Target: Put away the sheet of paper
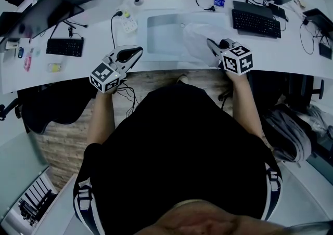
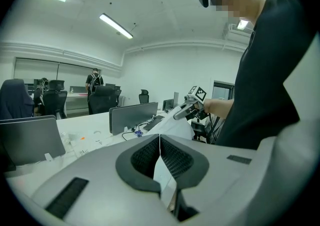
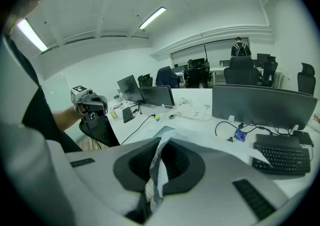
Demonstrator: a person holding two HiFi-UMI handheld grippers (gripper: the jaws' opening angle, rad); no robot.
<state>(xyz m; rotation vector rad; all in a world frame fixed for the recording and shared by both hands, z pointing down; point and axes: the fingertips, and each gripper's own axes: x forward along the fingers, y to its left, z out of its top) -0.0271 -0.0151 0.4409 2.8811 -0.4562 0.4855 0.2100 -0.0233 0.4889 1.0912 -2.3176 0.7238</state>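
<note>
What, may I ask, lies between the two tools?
The sheet of paper spans it, pinched by left tool and right tool, as the left gripper view shows.

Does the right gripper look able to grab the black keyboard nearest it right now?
Probably not yet: nothing blocks the keyboard, but the right gripper has its jaws shut on the sheet of paper, which the left gripper also holds.
</note>
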